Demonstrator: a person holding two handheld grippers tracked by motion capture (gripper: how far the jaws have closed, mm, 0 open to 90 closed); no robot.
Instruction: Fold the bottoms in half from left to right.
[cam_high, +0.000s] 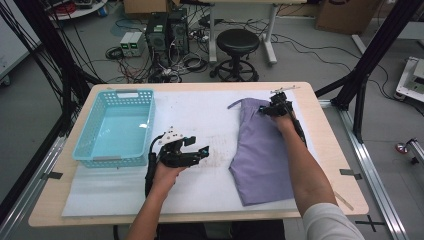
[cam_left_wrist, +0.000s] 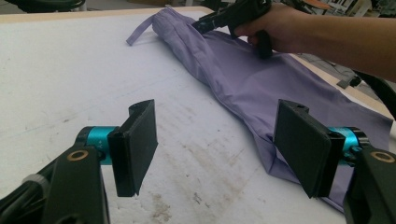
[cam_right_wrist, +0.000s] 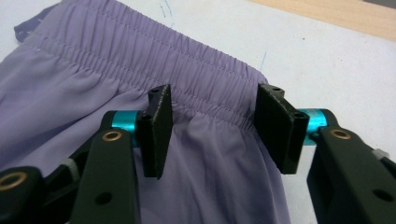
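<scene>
Straddling the waistband of the purple shorts (cam_right_wrist: 140, 65) at two o'clock on the table (cam_high: 320, 150), right gripper (cam_right_wrist: 212, 126) jaws apart, nothing pinched. Left gripper (cam_left_wrist: 215, 149) idling wide open mid-table. Next, probably: closing on the elastic.

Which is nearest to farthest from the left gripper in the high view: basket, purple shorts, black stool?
From the left gripper:
1. Purple shorts, just to its right on the table.
2. Basket, to its left, at the table's left end.
3. Black stool, on the floor beyond the table.
</scene>
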